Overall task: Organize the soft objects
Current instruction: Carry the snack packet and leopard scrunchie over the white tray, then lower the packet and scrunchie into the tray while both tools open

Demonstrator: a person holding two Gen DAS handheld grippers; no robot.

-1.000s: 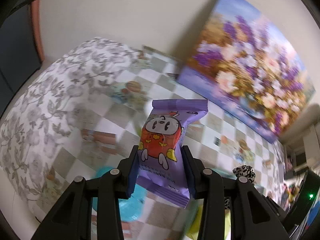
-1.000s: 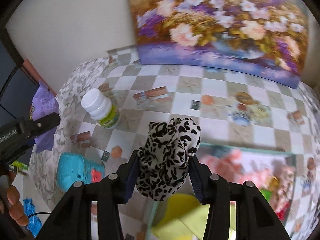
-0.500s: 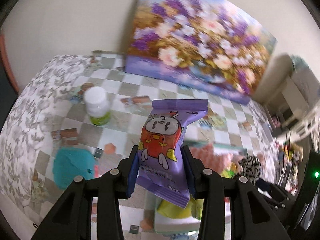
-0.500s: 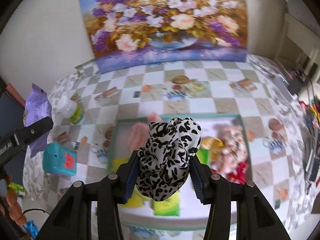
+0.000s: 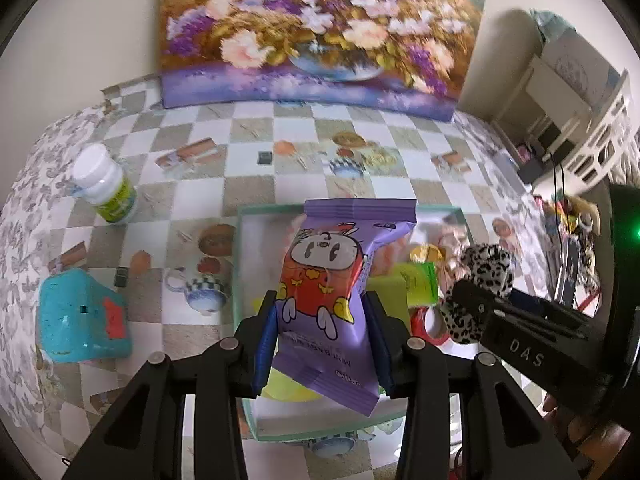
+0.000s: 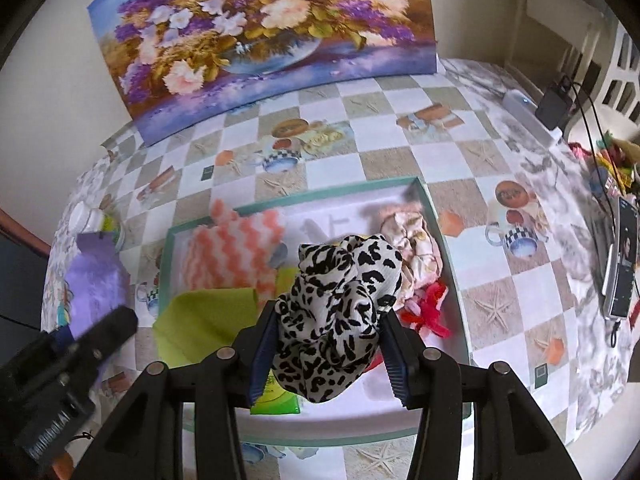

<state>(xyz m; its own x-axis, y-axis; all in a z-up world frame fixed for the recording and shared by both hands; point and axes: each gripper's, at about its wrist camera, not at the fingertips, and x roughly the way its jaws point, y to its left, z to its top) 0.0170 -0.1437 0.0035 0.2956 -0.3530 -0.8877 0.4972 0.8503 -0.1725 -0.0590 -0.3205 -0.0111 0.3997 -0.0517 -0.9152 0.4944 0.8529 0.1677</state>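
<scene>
Checkered tabletop (image 5: 248, 148) w/ floral painting (image 5: 320, 28) leaning on wall at 12 o'clock; white shelving at 2. Left gripper (image 5: 322, 340) jaws clamped on purple snack packet (image 5: 340, 292); right gripper (image 6: 328, 344) jaws pinch leopard scrunchie (image 6: 340, 308). Both now hang over teal-rimmed tray (image 6: 168, 256); 1 s ago tray lay mostly out of frame at 5 o'clock.

The purple packet (image 5: 332, 304) carries small print along its near end, seen upside down; it seems to begin "MINI BABY", and the rest is too small to read. White letters "DAS" stand on the black body of the right gripper (image 5: 524, 354). Nothing else is legible.
</scene>
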